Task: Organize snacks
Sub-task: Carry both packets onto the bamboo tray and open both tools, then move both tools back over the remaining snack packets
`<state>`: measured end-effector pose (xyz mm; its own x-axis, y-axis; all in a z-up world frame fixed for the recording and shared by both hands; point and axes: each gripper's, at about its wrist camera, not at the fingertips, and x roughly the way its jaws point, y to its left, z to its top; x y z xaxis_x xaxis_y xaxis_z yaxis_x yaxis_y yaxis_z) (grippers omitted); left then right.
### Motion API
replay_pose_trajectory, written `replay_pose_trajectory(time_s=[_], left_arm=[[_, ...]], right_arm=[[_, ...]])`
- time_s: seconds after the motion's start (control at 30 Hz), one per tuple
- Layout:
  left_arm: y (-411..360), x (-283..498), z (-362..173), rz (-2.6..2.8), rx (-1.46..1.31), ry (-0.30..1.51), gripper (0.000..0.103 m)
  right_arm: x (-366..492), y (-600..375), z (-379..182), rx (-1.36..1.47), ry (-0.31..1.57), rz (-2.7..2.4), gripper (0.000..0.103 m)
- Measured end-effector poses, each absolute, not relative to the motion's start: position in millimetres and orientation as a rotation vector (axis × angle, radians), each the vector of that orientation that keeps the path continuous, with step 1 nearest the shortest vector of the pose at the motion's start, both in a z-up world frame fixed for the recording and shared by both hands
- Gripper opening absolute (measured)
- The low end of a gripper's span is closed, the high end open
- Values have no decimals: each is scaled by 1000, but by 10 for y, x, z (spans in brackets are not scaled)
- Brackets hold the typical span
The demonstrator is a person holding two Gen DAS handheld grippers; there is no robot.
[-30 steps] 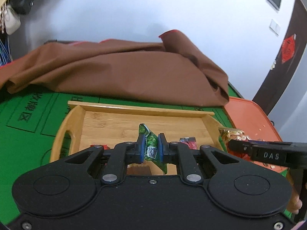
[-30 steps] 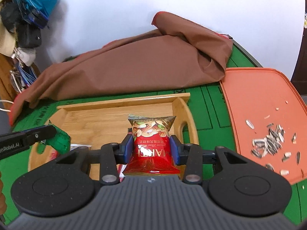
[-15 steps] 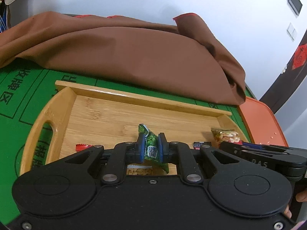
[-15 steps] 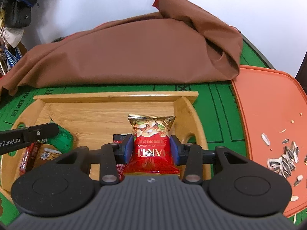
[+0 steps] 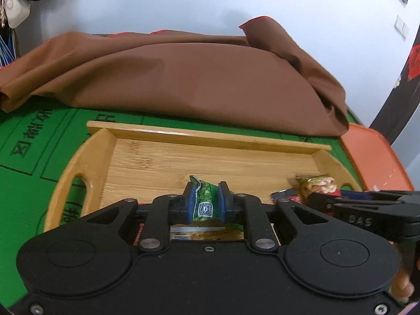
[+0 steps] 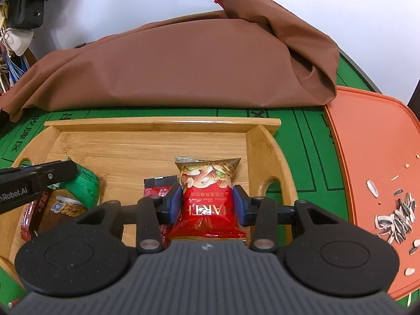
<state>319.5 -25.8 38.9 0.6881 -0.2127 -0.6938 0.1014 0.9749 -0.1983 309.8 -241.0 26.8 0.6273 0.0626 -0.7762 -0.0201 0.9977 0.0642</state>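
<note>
A light, crinkly green packet (image 5: 204,201) is pinched by the left tool (image 5: 205,202); the puffy red nut bag (image 6: 207,201), likely slippery, is clamped mid-body by the right tool (image 6: 207,204).

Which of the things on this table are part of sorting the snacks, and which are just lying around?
Part of the job:
- green packet, in the left gripper
- red nut bag, in the right gripper
- wooden tray
- small red packet lying in the tray

Just lying about:
- brown cloth
- orange mat
- sunflower seed shells
- green table cover
</note>
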Motion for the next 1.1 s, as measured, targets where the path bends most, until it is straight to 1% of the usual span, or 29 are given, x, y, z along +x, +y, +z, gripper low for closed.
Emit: replay_pose_trajectory(time_s=[0.07, 0.1, 0.13, 0.17, 0.2, 0.23, 0.33, 0.37, 0.5, 0.57, 0.63, 0.73, 0.8, 0.83, 1.0, 1.07, 1.1], left_arm=[[-258, 3185, 378, -164, -138, 801, 20], [-252, 3174, 376, -160, -137, 803, 20], [-250, 3157, 376, -148, -133, 808, 22], [-251, 3138, 380, -138, -128, 811, 26], [-251, 3112, 388, -134, -124, 809, 29], [-252, 3075, 400, -136, -119, 802, 36], [-251, 2965, 446, -138, -108, 790, 44], [-250, 2929, 461, -137, -105, 785, 49], [-232, 2737, 532, -142, -92, 758, 62], [-228, 2609, 563, -150, -78, 740, 73], [-221, 2473, 588, -156, -65, 720, 80], [-208, 2278, 619, -165, -51, 700, 81], [-187, 2149, 633, -169, -47, 688, 86], [-175, 2071, 639, -170, -43, 678, 92], [-122, 1733, 651, -182, -19, 641, 94], [-90, 1604, 638, -185, -15, 632, 99], [-76, 1552, 631, -186, -12, 629, 100]], right_arm=[[3082, -2412, 274, 58, 890, 49, 51], [3069, -2414, 283, 59, 887, 49, 52], [3053, -2417, 296, 59, 880, 49, 52], [3035, -2418, 309, 58, 874, 49, 54], [3016, -2419, 325, 55, 869, 46, 57], [2994, -2421, 338, 51, 862, 45, 62], [2900, -2420, 385, 42, 845, 47, 66], [2864, -2421, 399, 40, 840, 50, 67], [2671, -2424, 445, 30, 819, 66, 73], [2553, -2420, 457, 22, 806, 77, 75], [2427, -2411, 463, 13, 801, 86, 77], [2243, -2400, 483, 8, 792, 103, 82], [2125, -2390, 502, 5, 783, 114, 86], [2070, -2385, 510, 2, 777, 120, 87], [1810, -2350, 518, -16, 764, 126, 91], [1716, -2339, 511, -14, 764, 135, 93], [1672, -2330, 505, -13, 765, 139, 94]])
